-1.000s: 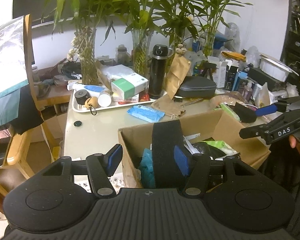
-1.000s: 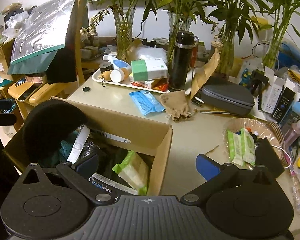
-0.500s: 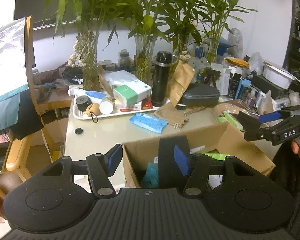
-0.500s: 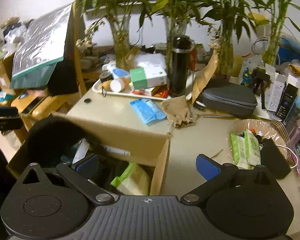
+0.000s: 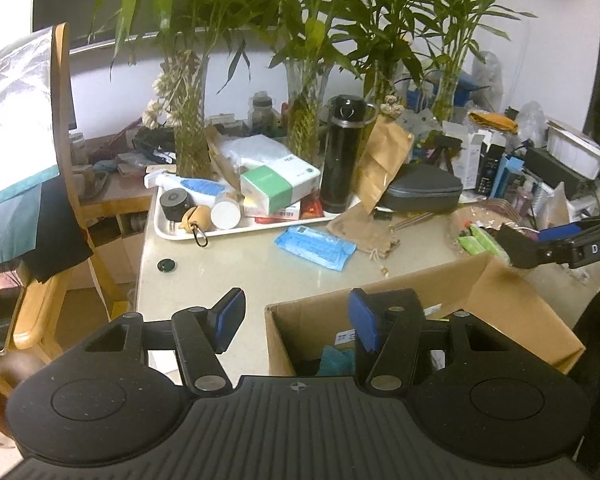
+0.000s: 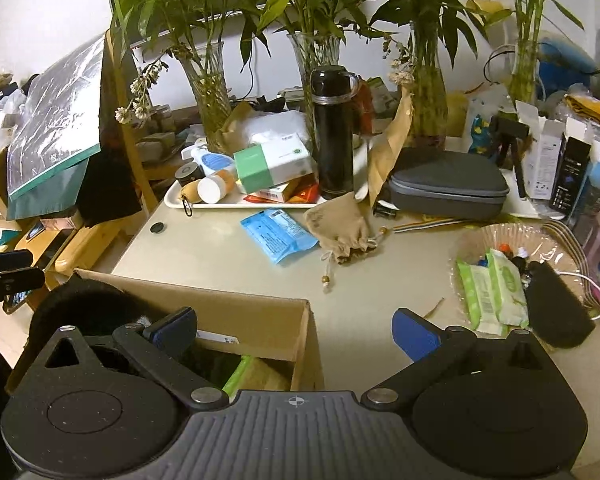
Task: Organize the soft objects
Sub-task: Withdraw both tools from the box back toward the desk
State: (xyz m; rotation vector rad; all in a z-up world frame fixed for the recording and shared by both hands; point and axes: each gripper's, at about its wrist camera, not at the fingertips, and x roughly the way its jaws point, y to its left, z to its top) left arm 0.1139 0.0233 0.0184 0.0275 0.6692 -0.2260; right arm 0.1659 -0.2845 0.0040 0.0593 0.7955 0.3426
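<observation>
**A:** While both tongs are hovering over the open brown cardboard box (image 6: 236, 320), which is sitting at the near edge of the pale worktop (image 6: 220, 248), what is each one doing?

**B:** The left gripper (image 5: 296, 322) is standing with its blue pads apart, pressing on nothing. The rounded black fuzzy soft piece (image 6: 80, 304) is lying over the box's left wall, just outside one finger. I am judging it as dropped there because the box is collecting the soft things.

**A:** And the right gripper (image 6: 296, 332)?

**B:** Its jaws are gaping wide and empty, pointing down over the box's right wall toward the middle of the worktop.

**A:** What is waiting there?

**B:** The flat blue plastic packet (image 6: 278, 234) and the beige drawstring cloth pouch (image 6: 342, 228) are lying side by side, touching, in front of the white tray (image 6: 172, 196). Green wipe packs (image 6: 492, 292) are resting in the woven basket (image 6: 572, 240) by the right edge. The open jaws are probably readying for one of these.
</observation>
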